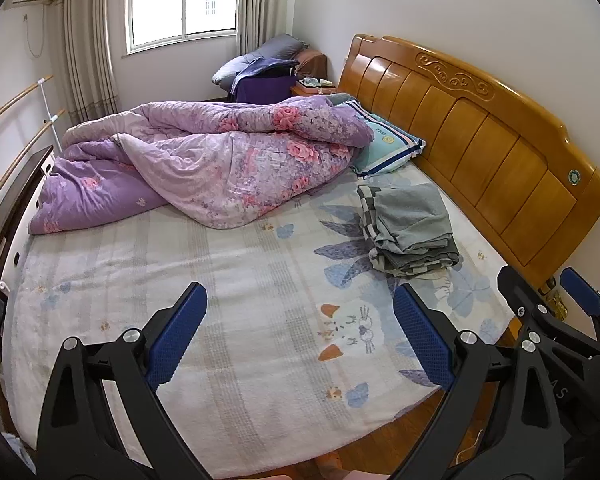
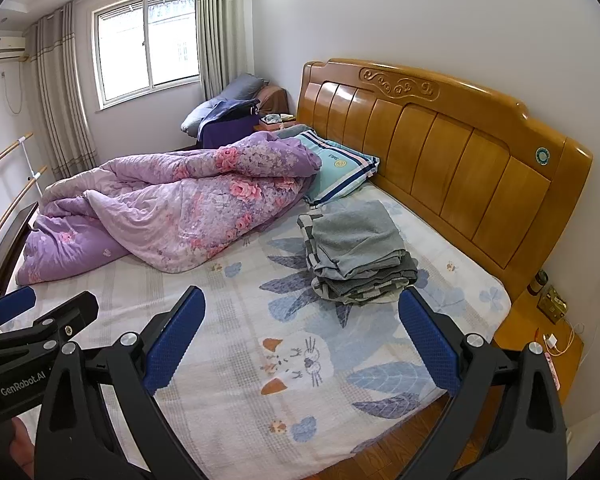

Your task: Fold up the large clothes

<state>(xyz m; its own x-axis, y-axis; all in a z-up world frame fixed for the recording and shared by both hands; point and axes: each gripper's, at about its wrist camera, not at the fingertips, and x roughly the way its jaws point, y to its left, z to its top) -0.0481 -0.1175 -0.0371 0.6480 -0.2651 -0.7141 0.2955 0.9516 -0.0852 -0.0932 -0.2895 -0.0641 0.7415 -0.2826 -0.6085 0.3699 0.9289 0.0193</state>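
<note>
Both my grippers, left (image 1: 300, 336) and right (image 2: 302, 338), hang spread and empty over the sheet (image 1: 228, 288). Ahead and rightward lies the clothes pile (image 2: 358, 256), nearer my right gripper, long axis running away from me.

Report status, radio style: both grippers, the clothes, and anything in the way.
Left gripper open, empty. Right gripper open, empty. Folded grey clothes stacked by the headboard, untouched. Purple quilt heaped beyond, not blocking.

One quilt (image 1: 204, 160), one pillow (image 1: 388, 148), one stack of folded clothes (image 1: 408, 228), two hand-held grippers (image 1: 300, 336) (image 2: 302, 340).
</note>
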